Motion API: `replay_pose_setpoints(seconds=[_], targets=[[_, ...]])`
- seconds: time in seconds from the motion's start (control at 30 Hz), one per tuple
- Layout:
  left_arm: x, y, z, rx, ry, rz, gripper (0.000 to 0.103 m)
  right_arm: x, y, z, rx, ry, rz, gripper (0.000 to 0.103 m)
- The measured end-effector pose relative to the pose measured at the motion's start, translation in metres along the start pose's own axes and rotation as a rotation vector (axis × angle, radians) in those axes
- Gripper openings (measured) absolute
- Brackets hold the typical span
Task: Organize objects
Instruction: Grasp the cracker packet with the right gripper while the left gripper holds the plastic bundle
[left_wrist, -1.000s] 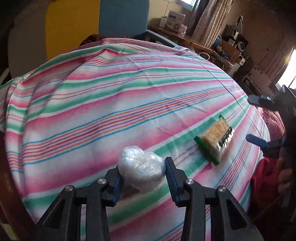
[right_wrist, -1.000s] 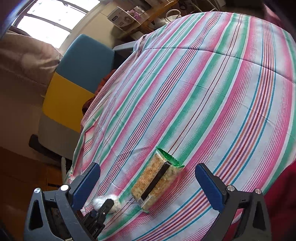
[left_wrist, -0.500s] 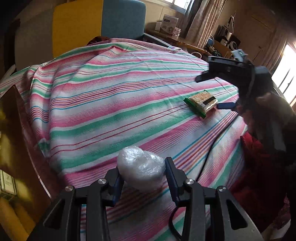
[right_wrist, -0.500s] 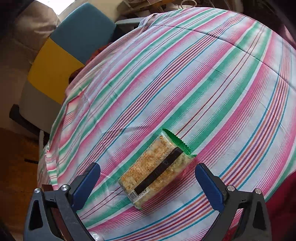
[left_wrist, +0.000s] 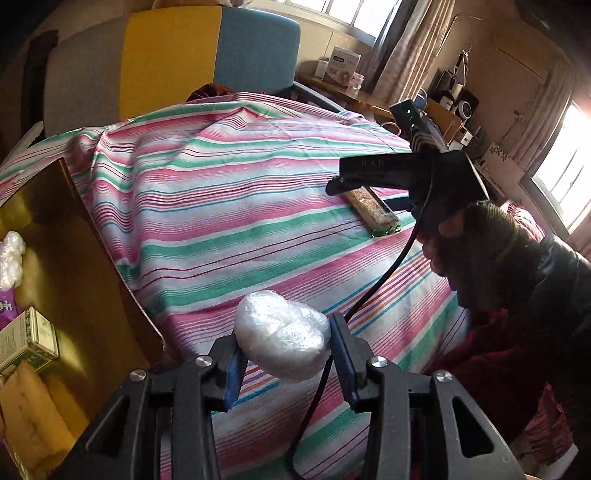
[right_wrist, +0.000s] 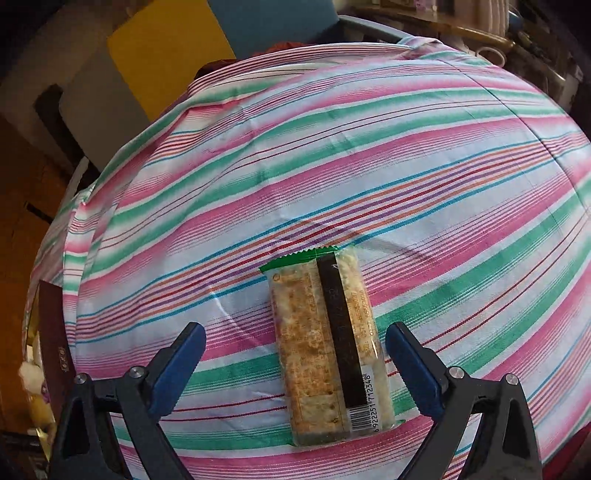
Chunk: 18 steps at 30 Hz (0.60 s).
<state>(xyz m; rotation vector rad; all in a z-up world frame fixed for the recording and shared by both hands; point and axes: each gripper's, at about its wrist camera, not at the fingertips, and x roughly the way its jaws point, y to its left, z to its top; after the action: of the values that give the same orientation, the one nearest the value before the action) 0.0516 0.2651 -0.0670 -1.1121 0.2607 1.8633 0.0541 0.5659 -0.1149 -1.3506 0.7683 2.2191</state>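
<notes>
Left tongs (left_wrist: 283, 354): clamped on a white lump wrapped in crinkled clear plastic (left_wrist: 282, 334), held above the near edge of the counter.
Right tongs (right_wrist: 293, 363): jaws wide apart, straddling a long clear cracker packet with green crimped ends (right_wrist: 327, 347) without touching it.
Cracker packet: lies flat on the pink, green and white striped cloth (right_wrist: 369, 147) covering the counter.
Writing: a black band runs along the packet; a barcode at its near end reads 6922251712348.
Around: a golden-brown open box (left_wrist: 48, 258) beside the counter holds a small green-and-cream carton (left_wrist: 27, 343) and other wrapped goods.
In the way: a black cable (left_wrist: 384, 277) crosses the cloth.
Behind: a yellow and blue chair back (left_wrist: 210, 55).
</notes>
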Motion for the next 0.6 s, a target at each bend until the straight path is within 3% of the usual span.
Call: replay_pose_setpoints(seconds=[0.23, 0.47, 0.57, 0.6], targets=[[-0.022, 0.004, 0.002, -0.012, -0.049, 0.027, 0.042, 0.002, 0.009, -0.003, -0.079, 0.015, -0.086, 0.100], [-0.058, 0.023, 0.010, -0.052, -0.123, 0.130, 0.042, 0.000, 0.009, -0.008, -0.122, 0.021, -0.143, 0.096], [-0.077, 0.037, 0.013, -0.076, -0.163, 0.203, 0.042, -0.009, 0.004, -0.008, -0.122, -0.011, -0.165, 0.071], [-0.082, 0.042, 0.013, -0.083, -0.175, 0.226, 0.042, -0.012, 0.002, -0.007, -0.124, -0.021, -0.170, 0.053]])
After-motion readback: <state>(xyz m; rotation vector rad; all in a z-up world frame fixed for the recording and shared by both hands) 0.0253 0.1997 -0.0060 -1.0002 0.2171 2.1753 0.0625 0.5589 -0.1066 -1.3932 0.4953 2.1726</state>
